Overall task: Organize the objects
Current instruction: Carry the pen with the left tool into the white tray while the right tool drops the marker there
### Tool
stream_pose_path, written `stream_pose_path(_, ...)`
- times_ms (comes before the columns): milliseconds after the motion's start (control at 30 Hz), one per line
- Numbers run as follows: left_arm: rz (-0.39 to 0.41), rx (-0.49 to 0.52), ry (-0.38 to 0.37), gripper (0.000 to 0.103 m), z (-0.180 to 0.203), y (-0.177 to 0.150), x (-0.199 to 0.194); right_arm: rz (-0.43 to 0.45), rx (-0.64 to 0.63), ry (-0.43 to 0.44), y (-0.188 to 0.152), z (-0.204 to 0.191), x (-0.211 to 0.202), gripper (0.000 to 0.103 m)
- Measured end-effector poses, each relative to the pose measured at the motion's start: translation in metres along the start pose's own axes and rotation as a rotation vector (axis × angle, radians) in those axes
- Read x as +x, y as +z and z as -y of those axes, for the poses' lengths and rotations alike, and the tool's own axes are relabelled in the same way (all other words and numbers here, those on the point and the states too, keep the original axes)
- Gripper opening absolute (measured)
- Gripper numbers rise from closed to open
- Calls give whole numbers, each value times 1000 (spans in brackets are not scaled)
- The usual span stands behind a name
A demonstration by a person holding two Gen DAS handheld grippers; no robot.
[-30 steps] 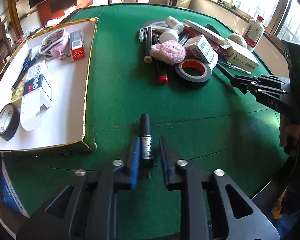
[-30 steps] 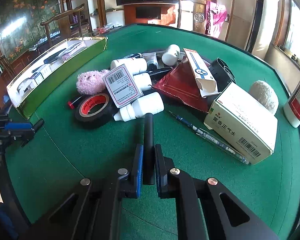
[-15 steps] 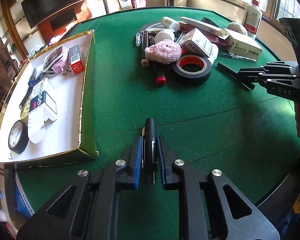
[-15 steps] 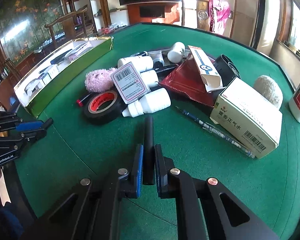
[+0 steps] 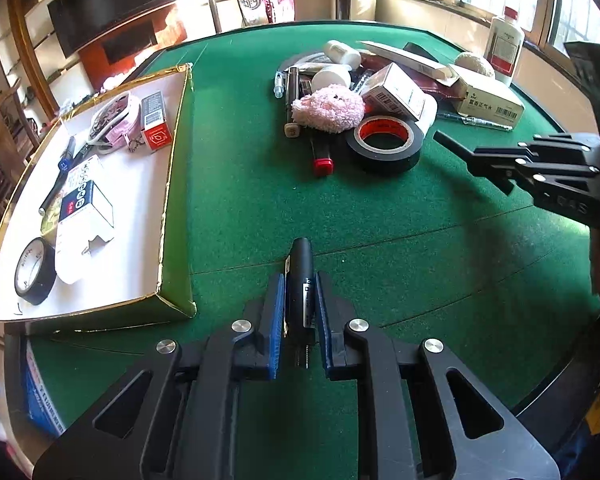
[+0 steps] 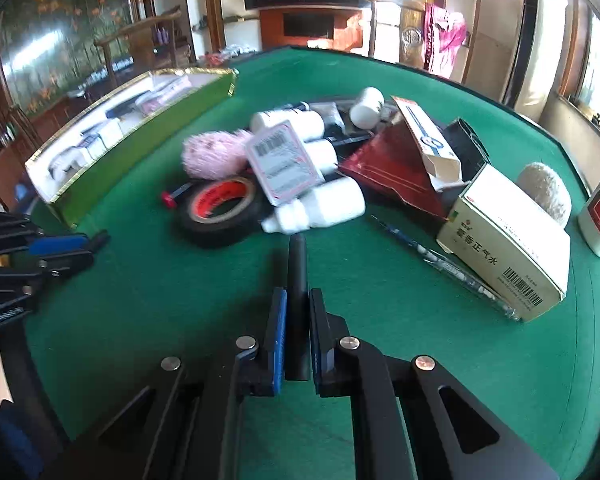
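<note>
My left gripper [image 5: 298, 280] is shut on a black pen [image 5: 302, 264] with a white label, held a little above the green felt table [image 5: 240, 208]; the pen sticks out past the blue pads toward the far side. The right gripper [image 6: 298, 296] is shut on a slim black stick [image 6: 297, 256] that points at the pile. In the left wrist view the right gripper [image 5: 474, 156] hangs at the right edge, its stick [image 5: 450, 144] aimed at the tape roll. In the right wrist view the left gripper [image 6: 88, 246] shows at the far left.
A gold-edged box [image 5: 167, 200] with a white floor, at the left, holds tape, cartons and pens. The pile includes a pink plush [image 5: 328, 108], a black tape roll [image 5: 386, 144], white bottles [image 6: 324, 204], a red pouch [image 6: 396, 168], a medicine carton [image 6: 508, 244] and a clear pen [image 6: 440, 264].
The left jaws have closed onto the black pen, which lay loose between them a second ago, and the pen has lifted slightly. The right gripper has kept its hold on the stick.
</note>
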State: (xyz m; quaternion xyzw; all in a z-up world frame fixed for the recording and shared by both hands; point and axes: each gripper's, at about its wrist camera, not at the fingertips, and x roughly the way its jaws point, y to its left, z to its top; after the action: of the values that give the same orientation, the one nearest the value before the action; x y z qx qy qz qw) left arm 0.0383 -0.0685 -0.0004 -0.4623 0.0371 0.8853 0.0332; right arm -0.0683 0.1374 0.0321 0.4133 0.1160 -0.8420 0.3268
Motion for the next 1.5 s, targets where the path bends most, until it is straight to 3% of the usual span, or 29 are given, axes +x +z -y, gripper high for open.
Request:
stream_pose_path(167, 49, -58, -60, 15, -6, 3, -8, 44, 33, 128, 3, -19, -12, 8)
stream_pose_path(400, 141, -131, -60, 15, -24, 7, -31, 80, 53, 229, 20, -47, -13, 8)
stream_pose_path(1000, 257, -244, 28, 15, -105, 3, -73, 106, 9, 320, 83, -130, -1, 8)
stream_pose_path(1500, 230, -357, 92, 15, -184, 3, -59, 57, -4, 340, 125, -184, 49, 8)
